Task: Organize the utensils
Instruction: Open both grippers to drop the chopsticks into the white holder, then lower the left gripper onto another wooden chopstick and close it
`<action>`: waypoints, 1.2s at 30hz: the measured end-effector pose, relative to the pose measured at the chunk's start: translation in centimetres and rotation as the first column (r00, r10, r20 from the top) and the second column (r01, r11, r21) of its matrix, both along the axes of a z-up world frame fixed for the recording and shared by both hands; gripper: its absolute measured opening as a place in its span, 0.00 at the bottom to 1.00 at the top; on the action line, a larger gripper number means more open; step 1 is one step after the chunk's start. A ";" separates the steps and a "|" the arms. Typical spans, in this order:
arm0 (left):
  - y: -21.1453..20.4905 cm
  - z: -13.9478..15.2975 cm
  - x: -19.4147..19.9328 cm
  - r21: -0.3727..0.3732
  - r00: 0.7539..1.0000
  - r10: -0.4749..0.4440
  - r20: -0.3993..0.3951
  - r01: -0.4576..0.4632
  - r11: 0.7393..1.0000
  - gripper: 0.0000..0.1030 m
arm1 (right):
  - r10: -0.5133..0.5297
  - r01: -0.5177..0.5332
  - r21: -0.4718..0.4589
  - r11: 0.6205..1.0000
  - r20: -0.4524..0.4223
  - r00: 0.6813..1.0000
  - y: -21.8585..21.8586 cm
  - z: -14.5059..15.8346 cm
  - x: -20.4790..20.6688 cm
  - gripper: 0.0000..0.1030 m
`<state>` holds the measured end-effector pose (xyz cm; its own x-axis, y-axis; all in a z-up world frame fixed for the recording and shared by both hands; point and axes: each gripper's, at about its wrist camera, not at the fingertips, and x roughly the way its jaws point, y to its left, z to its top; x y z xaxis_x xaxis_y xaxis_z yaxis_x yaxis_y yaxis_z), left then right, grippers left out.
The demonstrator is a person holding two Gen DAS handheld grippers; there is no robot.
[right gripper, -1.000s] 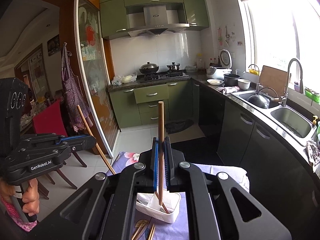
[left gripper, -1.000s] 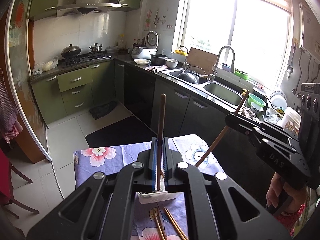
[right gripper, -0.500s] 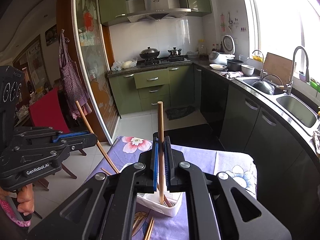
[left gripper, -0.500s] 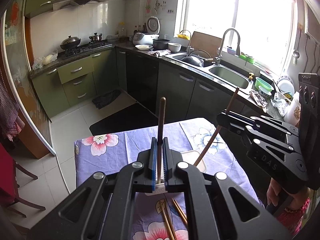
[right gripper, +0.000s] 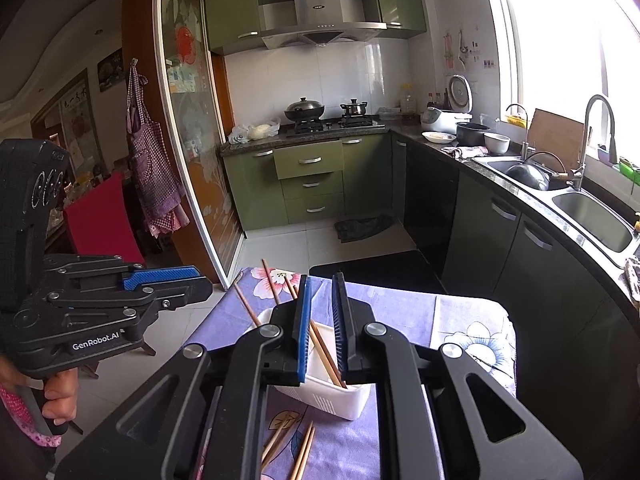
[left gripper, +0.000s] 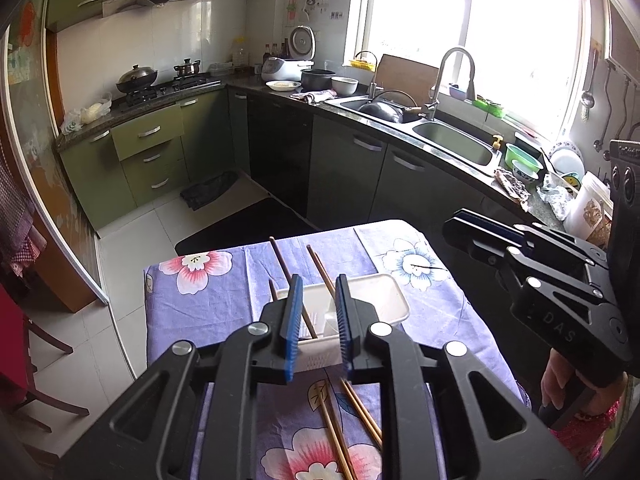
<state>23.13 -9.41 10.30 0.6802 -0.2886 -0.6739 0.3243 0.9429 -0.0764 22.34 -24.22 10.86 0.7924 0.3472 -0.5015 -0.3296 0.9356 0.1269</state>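
A white plastic utensil basket (left gripper: 384,300) stands on the flowered tablecloth; it also shows in the right wrist view (right gripper: 344,396). Several wooden chopsticks (left gripper: 288,276) lean in it, their ends sticking out over the far rim (right gripper: 276,284). My left gripper (left gripper: 317,320) is open and empty just above the basket. My right gripper (right gripper: 320,324) is open and empty over the basket too. More loose chopsticks (left gripper: 352,412) lie on the cloth in front of the basket, seen too in the right wrist view (right gripper: 296,448).
The small table (left gripper: 200,312) has edges close on all sides. A kitchen counter with sink (left gripper: 452,144) runs along the right. A red chair (right gripper: 100,220) stands at the left. The right gripper's body (left gripper: 552,280) is right of the basket.
Both grippers were shut on upright chopsticks. They lowered over the basket and opened; the two chopsticks now lean in the basket.
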 end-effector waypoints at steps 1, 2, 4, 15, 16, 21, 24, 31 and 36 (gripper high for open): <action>0.0 -0.2 -0.5 0.001 1.000 -0.006 -0.002 0.006 1.000 0.16 | -0.001 0.001 -0.005 1.000 0.003 1.000 0.0 -0.3 -0.5 0.11; 0.0 -0.5 -1.0 0.003 1.000 -0.011 -0.006 0.011 1.000 0.16 | -0.001 0.001 -0.012 1.000 0.006 1.000 0.1 -0.6 -1.0 0.11; 0.1 -1.4 -2.0 0.000 1.000 -0.021 -0.019 0.021 1.000 0.16 | -0.002 0.002 -0.022 1.000 0.008 1.000 0.3 -1.4 -2.0 0.11; 1.8 -9.1 -7.1 -0.019 0.992 -0.009 -0.129 0.006 1.000 0.16 | -0.017 0.015 -0.057 0.998 -0.045 0.999 0.8 -8.8 -7.2 0.22; 1.8 -10.2 -7.3 -0.011 0.989 -0.005 -0.147 0.003 1.000 0.16 | -0.019 0.015 -0.059 0.998 -0.057 0.998 0.7 -9.7 -7.7 0.23; 1.4 -16.3 -7.0 0.011 0.954 0.009 -0.300 -0.006 1.000 0.16 | -0.012 0.003 -0.060 0.998 -0.147 0.989 0.8 -14.6 -9.3 0.23; 1.1 -18.8 -6.6 0.014 0.940 0.024 -0.340 -0.021 1.000 0.16 | -0.012 0.004 -0.045 0.999 -0.185 0.983 0.4 -16.8 -9.8 0.23; -0.1 -22.1 -4.9 -0.002 0.916 0.045 -0.398 -0.050 0.999 0.16 | -0.024 0.017 -0.032 0.999 -0.223 0.974 -0.9 -18.8 -9.5 0.23; -0.5 -23.1 -3.1 0.010 0.905 0.079 -0.417 -0.082 0.997 0.16 | -0.036 0.033 -0.014 0.999 -0.232 0.972 -1.6 -18.7 -8.9 0.23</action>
<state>19.99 -9.94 -12.85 0.3589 -0.2506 -0.8991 0.1841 0.9634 -0.1950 13.45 -25.79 -7.83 0.6650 0.3158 -0.6768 -0.2596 0.9474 0.1869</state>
